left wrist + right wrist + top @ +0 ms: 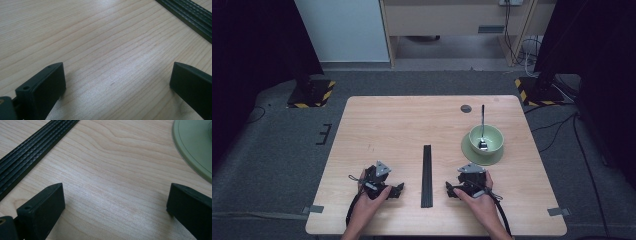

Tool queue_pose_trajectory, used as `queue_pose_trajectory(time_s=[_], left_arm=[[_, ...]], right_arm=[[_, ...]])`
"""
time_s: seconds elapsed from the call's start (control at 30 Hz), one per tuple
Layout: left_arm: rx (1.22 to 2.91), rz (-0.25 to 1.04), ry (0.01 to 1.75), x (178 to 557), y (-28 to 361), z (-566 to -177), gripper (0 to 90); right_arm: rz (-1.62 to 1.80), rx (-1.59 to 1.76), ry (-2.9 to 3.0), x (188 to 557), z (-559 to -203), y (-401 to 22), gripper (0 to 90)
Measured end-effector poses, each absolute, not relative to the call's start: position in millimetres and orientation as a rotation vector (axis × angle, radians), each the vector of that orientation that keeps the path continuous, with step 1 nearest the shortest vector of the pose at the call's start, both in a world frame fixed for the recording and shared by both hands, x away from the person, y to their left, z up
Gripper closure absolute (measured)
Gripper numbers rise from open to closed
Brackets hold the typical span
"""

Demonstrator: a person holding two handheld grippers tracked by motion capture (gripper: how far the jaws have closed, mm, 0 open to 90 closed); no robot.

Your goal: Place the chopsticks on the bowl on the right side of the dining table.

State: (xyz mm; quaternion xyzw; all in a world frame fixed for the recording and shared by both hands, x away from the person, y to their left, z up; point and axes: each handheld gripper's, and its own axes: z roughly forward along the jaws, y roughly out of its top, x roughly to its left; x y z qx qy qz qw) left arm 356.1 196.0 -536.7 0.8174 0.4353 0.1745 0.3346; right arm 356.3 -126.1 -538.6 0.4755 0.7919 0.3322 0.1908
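Clearly our right gripper, jaws wide and empty, sits nearer the bowl, ahead and right; spoon handle points away.

Table: pale wood, fine grain, soft sheen. Black strip: ribbed, matt. Plate: smooth green glaze. Spoon: shiny metal.

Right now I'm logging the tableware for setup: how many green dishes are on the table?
2, stacked at the table's right side: a green bowl with a spoon in it, sitting on a green plate. The plate's edge also shows in the right gripper view.
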Motion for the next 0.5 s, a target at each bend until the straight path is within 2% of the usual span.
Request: queue_pose_trajectory(time_s=[0.17, 0.5], left_arm=[[2.133, 0.455, 1.136, 356, 196, -537, 0.0], [2.131, 0.458, 1.143, 355, 196, -537, 0.0]], right_arm=[[0.94, 1.339, 2.204, 357, -538, -127, 7.1], [0.997, 1.348, 2.164, 356, -528, -126, 9.9]])
